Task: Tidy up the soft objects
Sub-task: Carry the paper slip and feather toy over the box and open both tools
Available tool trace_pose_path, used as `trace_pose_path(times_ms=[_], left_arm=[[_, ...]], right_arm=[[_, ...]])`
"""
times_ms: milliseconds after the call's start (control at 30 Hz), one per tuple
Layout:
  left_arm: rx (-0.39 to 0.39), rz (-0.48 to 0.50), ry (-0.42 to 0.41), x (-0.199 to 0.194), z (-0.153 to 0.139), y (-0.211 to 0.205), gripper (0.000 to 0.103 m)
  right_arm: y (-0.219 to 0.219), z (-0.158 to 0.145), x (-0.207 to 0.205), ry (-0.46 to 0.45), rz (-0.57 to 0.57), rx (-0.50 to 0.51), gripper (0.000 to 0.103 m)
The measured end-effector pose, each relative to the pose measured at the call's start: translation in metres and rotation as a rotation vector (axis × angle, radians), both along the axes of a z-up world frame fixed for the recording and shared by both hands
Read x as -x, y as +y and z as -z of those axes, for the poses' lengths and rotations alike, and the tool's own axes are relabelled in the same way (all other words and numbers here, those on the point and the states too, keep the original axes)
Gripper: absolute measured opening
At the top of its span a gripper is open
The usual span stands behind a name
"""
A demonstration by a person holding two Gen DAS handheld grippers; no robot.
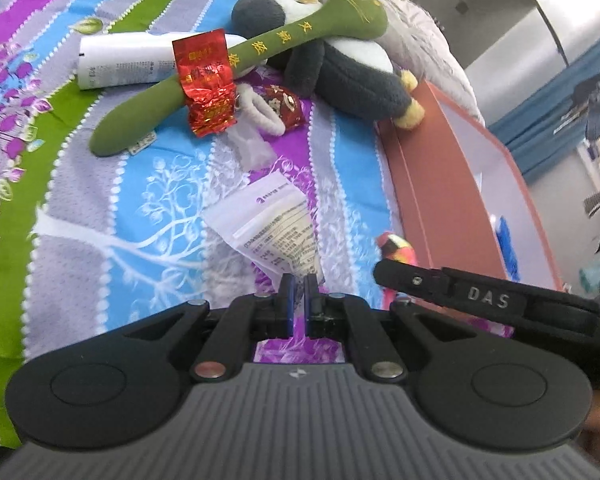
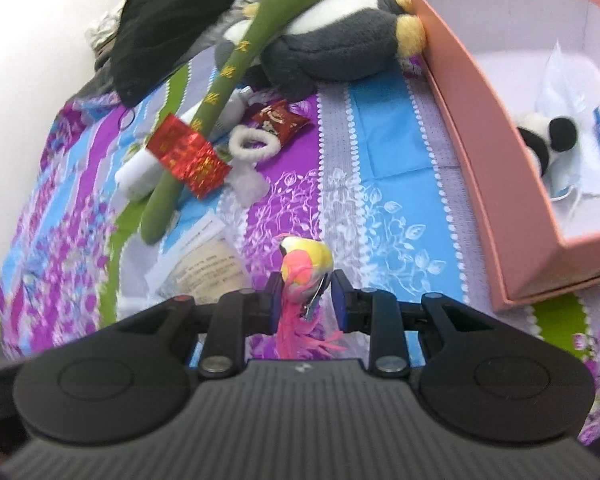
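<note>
My right gripper [image 2: 305, 290] is shut on a small pink and yellow feathered bird [image 2: 306, 266], held above the bedspread left of the pink box [image 2: 484, 128]. The bird also shows in the left wrist view [image 1: 398, 248] beside the right gripper's finger. My left gripper [image 1: 299, 286] is shut on the lower corner of a white printed plastic bag [image 1: 278, 226]. A green plush stick [image 1: 236, 56] lies across a grey and white plush penguin [image 1: 348, 64]. A small panda plush [image 2: 548, 140] lies inside the box.
On the striped bedspread [image 1: 112, 208] lie a red foil packet [image 1: 206, 82], a white tube [image 1: 120, 60], a red snack packet [image 1: 280, 102], a white fuzzy ring [image 2: 254, 142] and a clear bag. Black cloth [image 2: 168, 20] lies at the back. The box holds blue packaging.
</note>
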State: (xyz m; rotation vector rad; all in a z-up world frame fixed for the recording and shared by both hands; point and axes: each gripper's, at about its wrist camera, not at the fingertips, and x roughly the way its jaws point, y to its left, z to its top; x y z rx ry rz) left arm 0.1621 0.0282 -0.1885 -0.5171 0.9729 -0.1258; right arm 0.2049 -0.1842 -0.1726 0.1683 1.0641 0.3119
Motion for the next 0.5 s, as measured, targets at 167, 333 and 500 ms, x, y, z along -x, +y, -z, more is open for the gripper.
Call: trace_pose_path(times_ms=[167, 333, 500], left_arm=[[-0.053, 0.043, -0.026, 0.013, -0.015, -0.003, 0.006], [-0.105, 0.082, -0.113, 0.013, -0.054, -0.009, 0.006], [-0.134, 0.153, -0.201, 0.007, -0.098, -0.027, 0.006]], right_arm=[[-0.004, -0.007, 0.021, -0.019, -0.021, 0.014, 0.029], [-0.013, -0.030, 0.029, -0.082, -0.018, -0.004, 0.029], [-0.023, -0.066, 0.031, -0.188, -0.010, -0.003, 0.029]])
